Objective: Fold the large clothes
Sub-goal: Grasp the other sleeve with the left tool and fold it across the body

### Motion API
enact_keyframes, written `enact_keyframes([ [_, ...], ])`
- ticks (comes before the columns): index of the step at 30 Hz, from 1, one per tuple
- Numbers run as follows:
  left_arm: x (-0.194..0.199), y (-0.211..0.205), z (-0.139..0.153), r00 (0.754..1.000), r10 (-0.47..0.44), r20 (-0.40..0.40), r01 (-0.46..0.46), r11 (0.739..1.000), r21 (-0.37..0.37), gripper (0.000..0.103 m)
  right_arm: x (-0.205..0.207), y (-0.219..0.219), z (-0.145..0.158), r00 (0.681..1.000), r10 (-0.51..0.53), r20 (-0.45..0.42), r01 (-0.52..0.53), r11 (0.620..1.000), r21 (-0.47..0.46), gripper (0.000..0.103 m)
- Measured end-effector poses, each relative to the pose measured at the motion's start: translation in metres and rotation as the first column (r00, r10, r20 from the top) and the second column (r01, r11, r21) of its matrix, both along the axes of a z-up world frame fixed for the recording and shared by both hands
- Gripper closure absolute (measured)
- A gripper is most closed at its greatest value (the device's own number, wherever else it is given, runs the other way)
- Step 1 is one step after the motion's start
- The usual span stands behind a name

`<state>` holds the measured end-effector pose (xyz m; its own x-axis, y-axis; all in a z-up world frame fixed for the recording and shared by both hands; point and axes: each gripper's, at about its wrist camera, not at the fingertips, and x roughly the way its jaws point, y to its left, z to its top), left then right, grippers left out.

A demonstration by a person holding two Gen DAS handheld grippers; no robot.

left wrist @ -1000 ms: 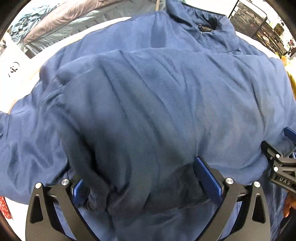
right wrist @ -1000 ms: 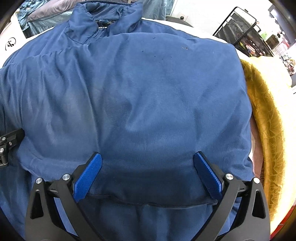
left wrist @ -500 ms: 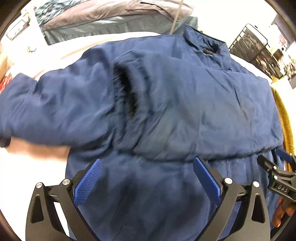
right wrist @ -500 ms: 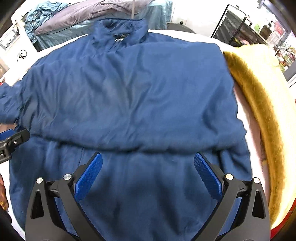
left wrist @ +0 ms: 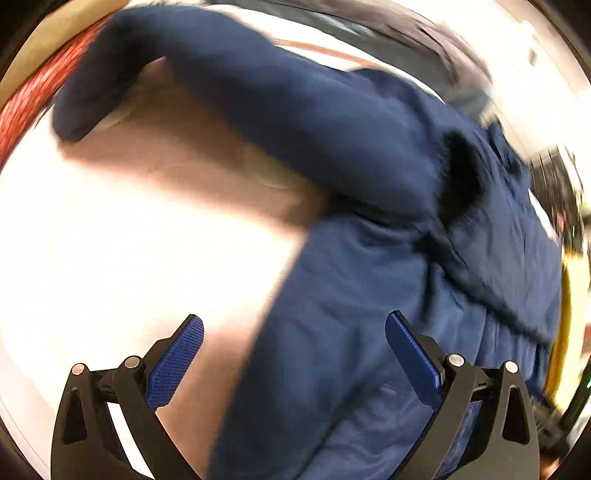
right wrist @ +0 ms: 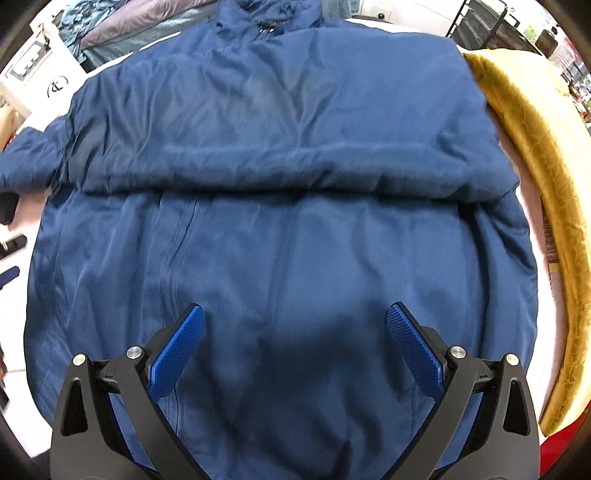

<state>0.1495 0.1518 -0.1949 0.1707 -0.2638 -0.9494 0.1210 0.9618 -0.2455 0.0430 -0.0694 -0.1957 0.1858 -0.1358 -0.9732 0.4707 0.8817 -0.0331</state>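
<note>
I had the navy jacket (right wrist: 288,229) lying spread on the white table (left wrist: 110,258), collar at the far edge and its lower part folded up across the body, making a thick crosswise ridge. My right gripper (right wrist: 294,343) hung above the near half of the jacket with its blue-padded fingers (right wrist: 177,347) spread wide and nothing between them. My left gripper (left wrist: 293,350) was over the jacket's left edge, jaws equally wide apart and empty, half over bare table; that view was badly blurred. One sleeve (left wrist: 221,85) stretched out to the left over the tabletop. A mustard-yellow plush garment (right wrist: 546,206) lay just beside the jacket on the right, and grey and teal clothes (right wrist: 122,33) were heaped beyond the collar.
</note>
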Motion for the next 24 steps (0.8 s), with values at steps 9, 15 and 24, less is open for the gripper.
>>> enact_keyframes([
  [9, 0.062, 0.117, 0.053, 0.9, 0.426, 0.085, -0.386, 0.875, -0.293, 0.006, -0.003, 0.021, 0.002, 0.999, 0.042, -0.004, -0.042, 0.999, -0.02, 0.005],
  [15, 0.101, 0.158, 0.045, 0.821, 0.57, -0.028, -0.521, 0.73, -0.442, 0.008, 0.0, 0.033, 0.004, 0.999, 0.05, -0.014, -0.051, 0.998, -0.025, 0.005],
  [24, 0.145, 0.149, 0.012, 0.782, 0.602, -0.159, -0.595, 0.645, -0.48, 0.048, 0.004, 0.038, 0.012, 0.998, 0.069, -0.01, -0.069, 0.995, -0.066, 0.005],
])
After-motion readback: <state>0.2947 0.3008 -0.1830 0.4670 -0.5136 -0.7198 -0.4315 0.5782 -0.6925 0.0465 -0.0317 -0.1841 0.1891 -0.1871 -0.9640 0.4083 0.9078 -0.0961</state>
